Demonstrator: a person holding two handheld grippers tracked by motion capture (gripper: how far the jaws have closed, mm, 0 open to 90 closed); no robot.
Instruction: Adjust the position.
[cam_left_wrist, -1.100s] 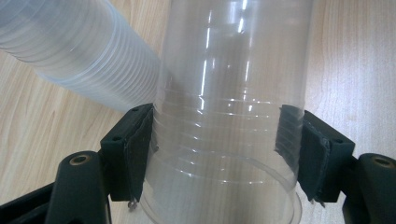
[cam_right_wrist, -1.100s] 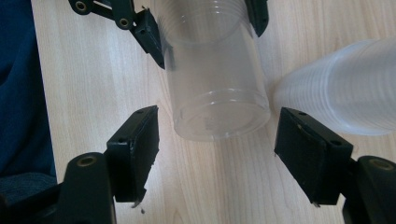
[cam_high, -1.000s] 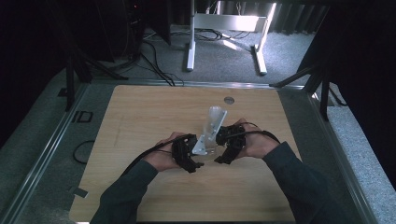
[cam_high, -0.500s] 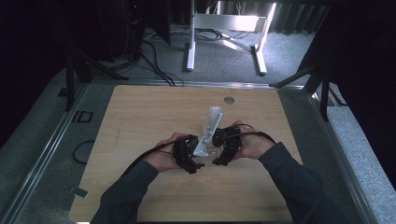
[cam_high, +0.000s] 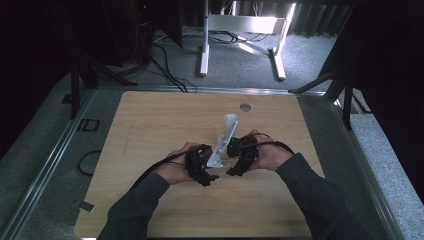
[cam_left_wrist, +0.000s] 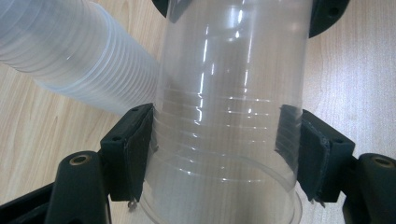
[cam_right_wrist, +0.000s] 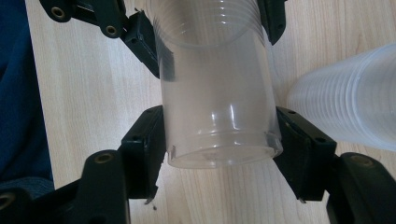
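A single clear plastic cup (cam_high: 220, 156) is held between the two grippers above the middle of the wooden counter (cam_high: 150, 130). The left gripper (cam_high: 204, 170) has its two padded jaws pressed on the cup's ribbed wall near the open rim. The right gripper (cam_high: 234, 161) has just been closing its jaws, which now press on either side of the cup near its flat base, with the cup between them.

Just beside the held cup lies a long stack of nested cups (cam_high: 227, 131), frosted where the thin walls overlap, its rims forming close rings; it lies on its side on the counter and points away from the person. A small round grommet (cam_high: 245, 107) sits in the counter's far edge. Two cables trail from the grippers. Beyond the counter stand white frame legs (cam_high: 204, 45) on grey carpet.
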